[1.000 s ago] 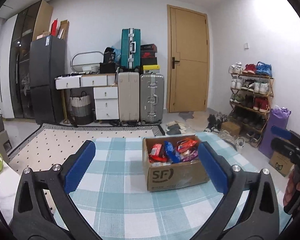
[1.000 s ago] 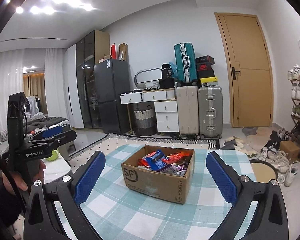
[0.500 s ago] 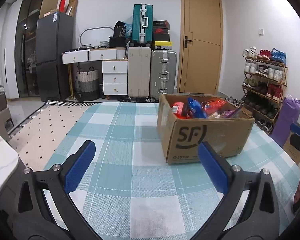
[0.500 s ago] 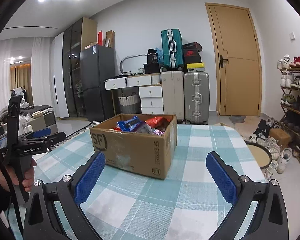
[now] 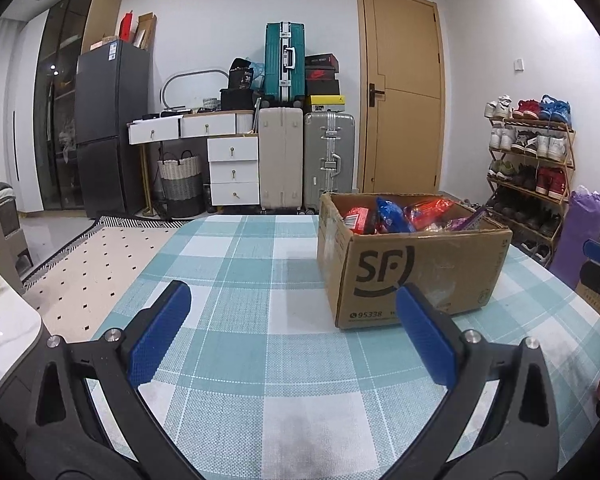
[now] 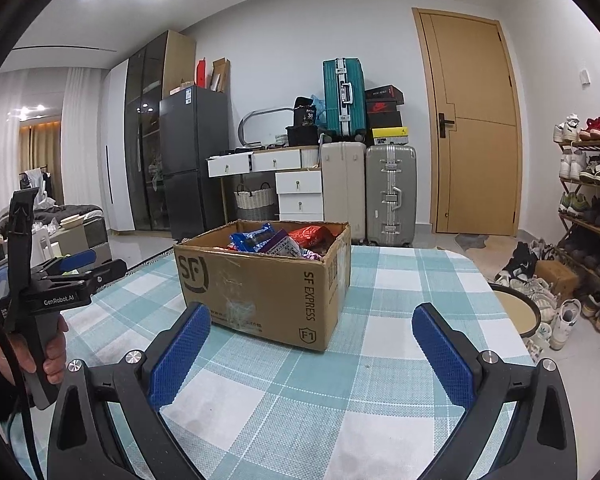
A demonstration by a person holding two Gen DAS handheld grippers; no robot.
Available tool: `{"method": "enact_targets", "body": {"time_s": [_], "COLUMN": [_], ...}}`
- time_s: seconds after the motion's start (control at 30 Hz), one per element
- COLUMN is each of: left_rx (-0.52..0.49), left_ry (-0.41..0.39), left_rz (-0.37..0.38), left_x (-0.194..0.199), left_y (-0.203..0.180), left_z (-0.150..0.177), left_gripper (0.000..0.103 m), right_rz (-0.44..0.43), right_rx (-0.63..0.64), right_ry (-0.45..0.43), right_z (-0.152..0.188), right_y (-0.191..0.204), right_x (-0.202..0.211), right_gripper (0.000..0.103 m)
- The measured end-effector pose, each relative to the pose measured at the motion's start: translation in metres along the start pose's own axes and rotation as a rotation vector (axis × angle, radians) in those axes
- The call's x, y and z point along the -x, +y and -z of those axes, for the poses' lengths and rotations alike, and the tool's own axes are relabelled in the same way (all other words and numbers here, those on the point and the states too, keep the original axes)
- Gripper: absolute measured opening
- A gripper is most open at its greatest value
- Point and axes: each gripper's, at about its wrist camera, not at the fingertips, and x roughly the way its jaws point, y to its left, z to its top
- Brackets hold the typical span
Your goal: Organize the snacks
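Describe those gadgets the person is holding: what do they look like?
Each gripper is a black frame with two fingers faced in ribbed blue pads, with silver bolts. From the right wrist view, the left gripper has a black pistol handle, white "GenRobot.AI" lettering, a black cable and a bare hand.

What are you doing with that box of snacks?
A person holds a gripper in each hand, tidying snacks. The left gripper and right gripper are both open and empty, hovering over the checked tablecloth in front of the cardboard box. The snack packets all sit in the box; nothing has been picked up yet.
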Motion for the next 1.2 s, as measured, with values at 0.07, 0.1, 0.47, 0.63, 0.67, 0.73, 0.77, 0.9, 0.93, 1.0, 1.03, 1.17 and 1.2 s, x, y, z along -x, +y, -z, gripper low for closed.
{"method": "enact_targets", "body": {"time_s": [0.07, 0.1, 0.47, 0.63, 0.67, 0.73, 0.77, 0.9, 0.93, 1.0, 1.03, 1.17, 1.2], "left_rx": [-0.010, -0.017, -0.013, -0.014, -0.012, -0.013, -0.013, -0.012, -0.013, -0.012, -0.011, -0.013, -0.013], "left_ry": [-0.010, -0.009, -0.018, -0.029, -0.031, -0.031, -0.030, -0.033, -0.036, -0.036, -0.036, -0.036, -0.037], "left_rz": [0.012, 0.026, 0.017, 0.021, 0.020, 0.022, 0.021, 0.021, 0.021, 0.020, 0.020, 0.023, 0.024], "left_x": [0.003, 0.004, 0.012, 0.018, 0.018, 0.018, 0.018, 0.019, 0.020, 0.021, 0.021, 0.022, 0.022], "left_y": [-0.001, -0.003, -0.005, -0.002, -0.001, 0.000, 0.000, -0.001, -0.001, -0.001, -0.001, -0.001, -0.001], "left_z": [0.000, 0.000, -0.005, -0.005, -0.004, -0.004, -0.004, -0.004, -0.004, -0.004, -0.004, -0.004, -0.004], "left_gripper": [0.102, 0.102, 0.102, 0.102, 0.102, 0.102, 0.102, 0.102, 0.102, 0.102, 0.102, 0.102, 0.102], "right_rz": [-0.009, -0.009, 0.012, 0.011, 0.011, 0.010, 0.010, 0.010, 0.010, 0.009, 0.009, 0.006, 0.006], "right_rx": [0.003, 0.006, -0.008, -0.006, -0.006, -0.008, -0.006, -0.007, -0.008, -0.007, -0.008, -0.004, -0.006], "right_ry": [0.004, 0.004, -0.002, 0.000, 0.000, 0.001, 0.000, 0.000, 0.000, 0.000, 0.000, 0.001, 0.001], "right_z": [0.001, 0.001, 0.001, 0.001, 0.001, 0.002, 0.002, 0.002, 0.002, 0.002, 0.002, 0.002, 0.002], "right_y": [0.000, 0.000, -0.002, -0.002, -0.002, -0.001, -0.002, -0.002, -0.001, -0.002, -0.001, 0.002, 0.002], "right_x": [0.000, 0.000, 0.002, 0.001, 0.001, 0.001, 0.001, 0.001, 0.001, 0.001, 0.001, 0.000, 0.000], "right_gripper": [0.103, 0.103, 0.102, 0.102, 0.102, 0.103, 0.103, 0.102, 0.103, 0.102, 0.102, 0.102, 0.103]}}
